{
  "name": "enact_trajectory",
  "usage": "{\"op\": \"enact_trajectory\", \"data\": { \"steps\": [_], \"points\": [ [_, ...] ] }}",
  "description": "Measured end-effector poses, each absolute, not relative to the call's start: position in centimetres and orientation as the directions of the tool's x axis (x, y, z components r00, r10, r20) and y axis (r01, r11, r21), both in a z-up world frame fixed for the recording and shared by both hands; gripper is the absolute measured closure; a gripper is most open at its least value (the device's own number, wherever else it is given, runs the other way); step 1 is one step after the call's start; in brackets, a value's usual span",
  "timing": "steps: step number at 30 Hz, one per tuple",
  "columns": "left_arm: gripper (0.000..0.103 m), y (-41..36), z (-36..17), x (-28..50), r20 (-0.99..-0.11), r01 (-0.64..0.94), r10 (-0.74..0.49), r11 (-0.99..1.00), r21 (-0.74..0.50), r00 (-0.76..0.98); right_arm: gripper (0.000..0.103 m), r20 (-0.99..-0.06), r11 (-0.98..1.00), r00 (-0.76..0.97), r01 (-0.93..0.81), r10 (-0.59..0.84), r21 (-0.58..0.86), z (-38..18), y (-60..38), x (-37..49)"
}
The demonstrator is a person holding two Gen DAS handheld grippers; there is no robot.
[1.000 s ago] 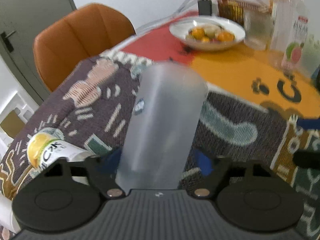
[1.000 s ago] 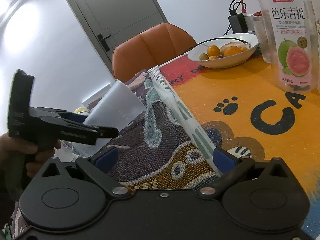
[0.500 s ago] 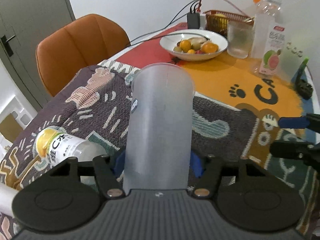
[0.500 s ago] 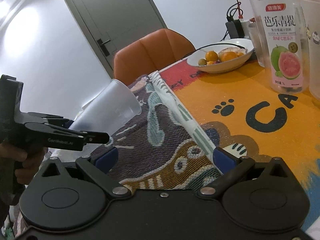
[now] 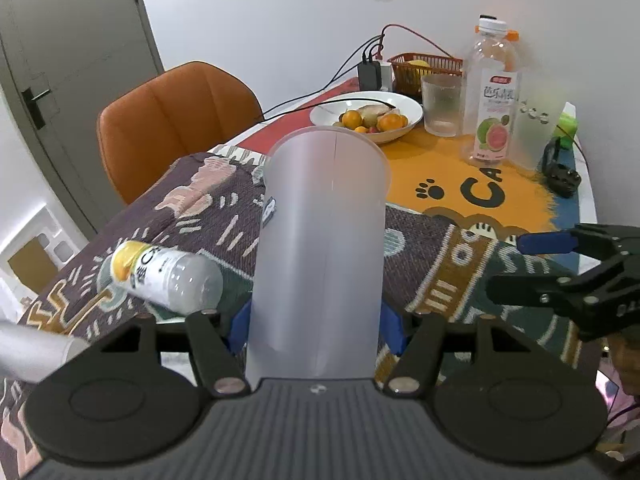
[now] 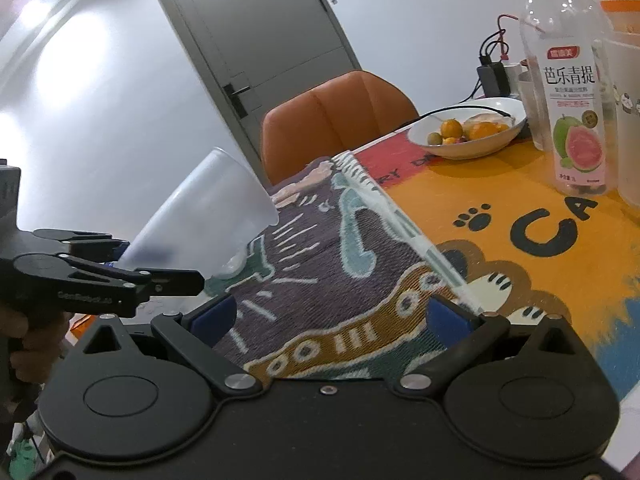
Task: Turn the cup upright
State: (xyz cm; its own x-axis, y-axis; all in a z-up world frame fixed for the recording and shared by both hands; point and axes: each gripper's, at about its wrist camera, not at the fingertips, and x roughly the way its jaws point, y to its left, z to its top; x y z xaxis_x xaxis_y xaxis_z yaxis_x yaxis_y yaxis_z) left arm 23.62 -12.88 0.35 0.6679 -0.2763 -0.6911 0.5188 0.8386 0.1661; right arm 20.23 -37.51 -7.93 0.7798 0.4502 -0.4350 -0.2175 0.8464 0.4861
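Left gripper (image 5: 316,326) clamped on a frosted cup (image 5: 322,248) at frame centre, cup tilted above the patterned cloth (image 6: 320,272), right gripper (image 6: 330,314) spread wide with nothing between its fingers, bottle (image 5: 166,276) lying lower left

Left gripper (image 5: 316,322): matte black linkage arms, silver pivot screws at the joints, blue pads on the fingers (image 5: 239,325). Ribbed dark grey housing flanked by two round black discs with recessed centres.

Right gripper (image 6: 330,314): same build, smooth black housing, blue pads, silver screws, small central screw head.

In the right wrist view the left gripper carried faint embossed lettering along its arm, too blurred to read exactly. Bare skin of the left hand (image 6: 38,346) showed around its black handle.
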Motion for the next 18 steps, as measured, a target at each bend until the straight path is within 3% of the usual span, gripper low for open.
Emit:
{"op": "enact_trajectory", "data": {
  "steps": [18],
  "points": [
    [0.040, -10.0, 0.2, 15.0, -0.679, 0.432, -0.230, 0.891, 0.142, 0.697, 0.000, -0.452, 0.806, 0.704, -0.297, 0.547, 0.512, -8.6, -36.0, 17.8]
  ]
}}
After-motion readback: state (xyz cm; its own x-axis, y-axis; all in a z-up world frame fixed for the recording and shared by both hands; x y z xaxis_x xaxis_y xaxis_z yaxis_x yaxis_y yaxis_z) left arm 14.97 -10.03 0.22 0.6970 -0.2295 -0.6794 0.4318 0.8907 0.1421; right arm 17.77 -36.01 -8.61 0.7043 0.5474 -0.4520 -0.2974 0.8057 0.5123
